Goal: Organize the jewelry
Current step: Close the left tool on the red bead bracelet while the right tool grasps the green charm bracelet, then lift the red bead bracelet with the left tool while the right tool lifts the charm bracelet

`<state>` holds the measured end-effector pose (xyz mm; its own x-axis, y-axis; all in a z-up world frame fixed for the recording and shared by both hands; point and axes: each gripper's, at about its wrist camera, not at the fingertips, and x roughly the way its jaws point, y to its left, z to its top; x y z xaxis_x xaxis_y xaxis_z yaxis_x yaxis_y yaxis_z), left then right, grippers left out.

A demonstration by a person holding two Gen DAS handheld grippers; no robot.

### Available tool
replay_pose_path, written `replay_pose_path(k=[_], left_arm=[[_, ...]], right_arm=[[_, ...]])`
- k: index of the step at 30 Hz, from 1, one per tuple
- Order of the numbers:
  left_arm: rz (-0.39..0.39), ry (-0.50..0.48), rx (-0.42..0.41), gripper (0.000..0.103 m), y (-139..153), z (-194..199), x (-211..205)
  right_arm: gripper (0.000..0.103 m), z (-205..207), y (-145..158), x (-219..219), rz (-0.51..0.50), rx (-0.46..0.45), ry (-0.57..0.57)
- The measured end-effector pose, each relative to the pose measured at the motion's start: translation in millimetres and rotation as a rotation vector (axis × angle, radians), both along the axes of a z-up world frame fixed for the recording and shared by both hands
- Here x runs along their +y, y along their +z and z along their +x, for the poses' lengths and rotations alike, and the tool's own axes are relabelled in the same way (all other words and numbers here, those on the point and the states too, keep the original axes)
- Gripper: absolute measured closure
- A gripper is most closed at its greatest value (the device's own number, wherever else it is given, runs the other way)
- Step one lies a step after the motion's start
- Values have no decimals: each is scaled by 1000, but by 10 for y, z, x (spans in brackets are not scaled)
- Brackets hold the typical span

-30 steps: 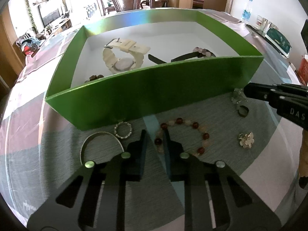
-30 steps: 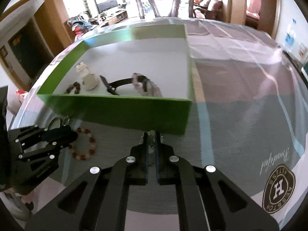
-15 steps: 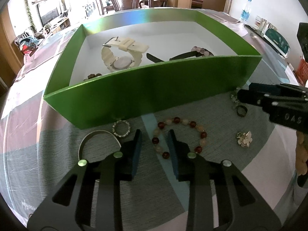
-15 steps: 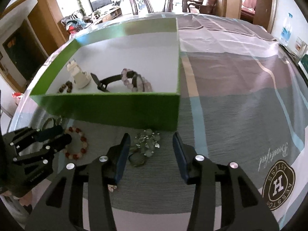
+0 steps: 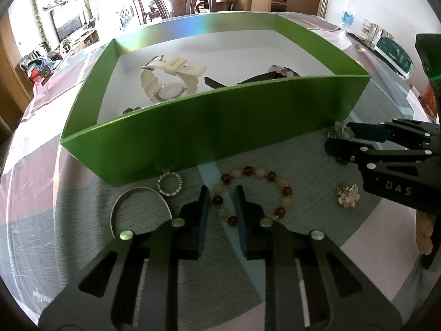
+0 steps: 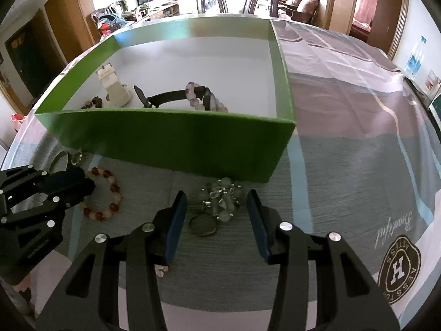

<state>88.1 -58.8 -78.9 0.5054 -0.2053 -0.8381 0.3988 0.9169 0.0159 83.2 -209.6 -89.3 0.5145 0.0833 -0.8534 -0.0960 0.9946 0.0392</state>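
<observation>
Left gripper [image 5: 222, 201]: jaws closing, red bead bracelet [image 5: 252, 194] partly between them, not pinched.
Right gripper [image 6: 217, 209]: spread wide around the clear bead bunch [image 6: 220, 197].
Green box [image 6: 171, 140]: just past both grippers.

Green box [image 5: 209, 127] with white inside; red and pale bead bracelet [image 5: 252, 193]; cream watch [image 5: 168, 82]; grey-and-pink plaid tablecloth [image 6: 358, 165].

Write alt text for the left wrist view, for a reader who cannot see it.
The left claw is closing around one side of a red and pale bead bracelet lying on a grey tablecloth, in front of a green box holding a cream watch. The right claw reaches in from the right.
</observation>
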Motion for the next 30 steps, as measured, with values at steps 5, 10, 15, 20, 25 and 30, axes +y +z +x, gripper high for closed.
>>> replay_pose_path(k=[5,10,15,20,25,30], left_arm=[[7,11,-4,77,0,3,15],[10,15,-6,74,2,5,16],[11,15,-8,74,-1,-3,20],[20,12,-16,74,0,-14,12],[13,7,-14,81,0,-23,8],[21,14,-20,88,2,-25,1]], right_arm=[[58,2,-1,1,5,-1,-7],[58,17,10,-13,7,-9,-23],[63,1,12,18,1,-19,-9],[76,-29,24,75,2,-25,26],[84,-68,46,142,6,-34,67],[84,-83,49,183,2,-37,85]])
